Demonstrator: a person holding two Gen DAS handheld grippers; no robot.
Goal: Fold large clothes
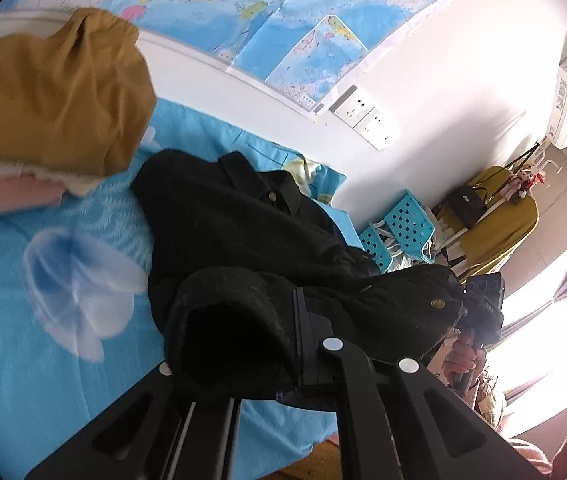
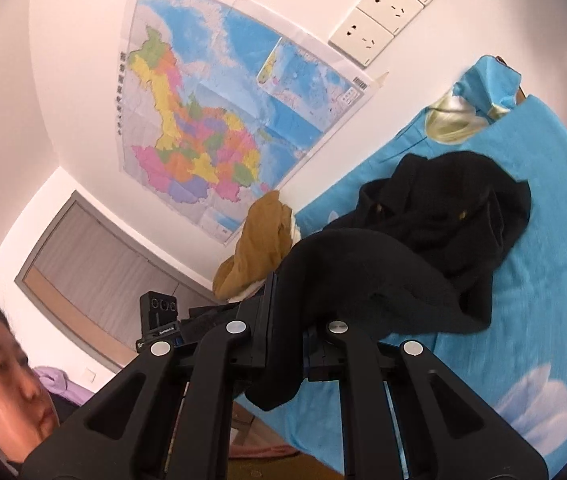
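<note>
Both grippers, left gripper (image 1: 283,344) and right gripper (image 2: 287,344), pinch black coat (image 2: 443,216) sleeves; rumpled, it lies mid-frame on blue bedsheet (image 2: 543,280), bare lower right.

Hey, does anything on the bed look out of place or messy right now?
Yes. The black coat lies bunched on the blue sheet, not spread flat, and a mustard garment sits heaped beside it.

Both views bright, daylit. Left wrist view: window (image 1: 543,320) at right blown out to white glare, detail lost there. Strong fisheye bend w/ dark vignette at corners; map (image 2: 219,120) edges curve. Black garment (image 2: 435,220) underexposed, folds barely readable. Motion blur on mustard cloth (image 1: 51,92) and on bedsheet (image 1: 43,360) print. Face at lower left of right wrist view soft, out of focus.
</note>
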